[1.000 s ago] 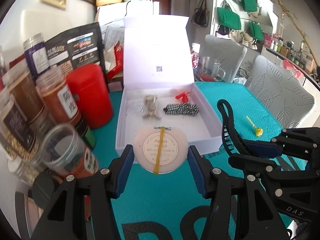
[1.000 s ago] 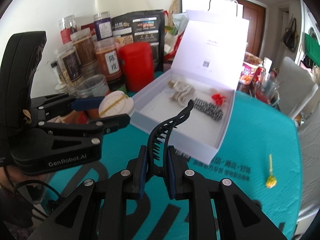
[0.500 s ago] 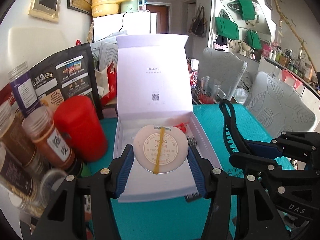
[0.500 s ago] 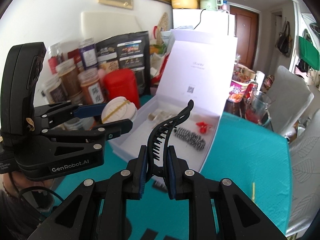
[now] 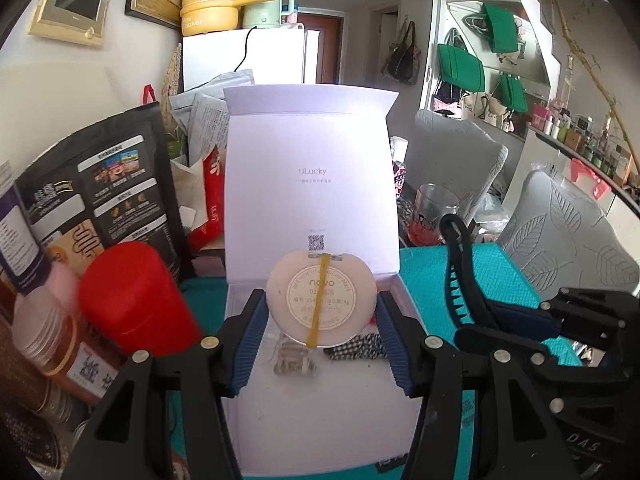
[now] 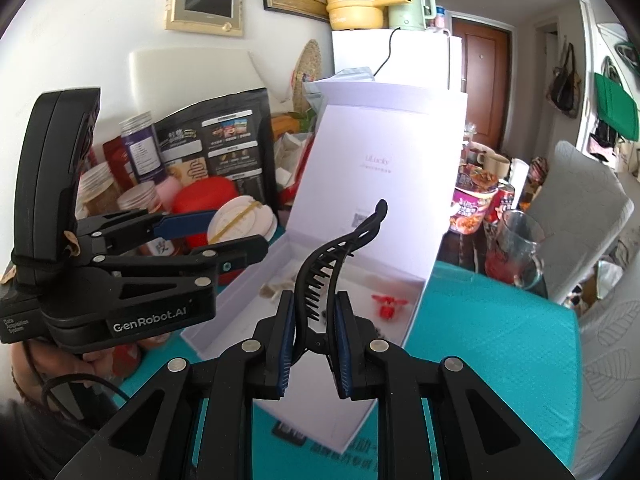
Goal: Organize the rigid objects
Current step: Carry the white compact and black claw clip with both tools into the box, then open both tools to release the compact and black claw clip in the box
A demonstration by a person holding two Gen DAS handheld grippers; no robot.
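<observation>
compact: round pale pink case (image 5: 322,302) with a yellow rubber band across it, label facing the camera, held off the desk above the near half of the open box
left gripper (image 5: 320,336): fingers (image 5: 250,334) partly open, clamped on the compact's two sides
hair clip: black toothed claw clip (image 6: 334,260), upright, curved tip pointing up, over the box's near edge
right gripper (image 6: 312,344): fingers (image 6: 283,344) closed down tight on the clip's base
box: white, lid (image 5: 312,184) standing open at the back; tray (image 5: 320,424) rests on the desk
in tray: clear plastic piece (image 5: 294,358), black-and-white checked item (image 5: 356,352), small red toy (image 6: 388,305) near the lid
desk: teal cover (image 6: 500,344)
along the desk's left edge: red canister (image 5: 132,300), spice jars (image 5: 52,336), black printed pouch (image 5: 100,184)
beyond the box: glass mug (image 6: 516,250) with red residue
person: a hand (image 6: 80,364) grips the left gripper's handle
</observation>
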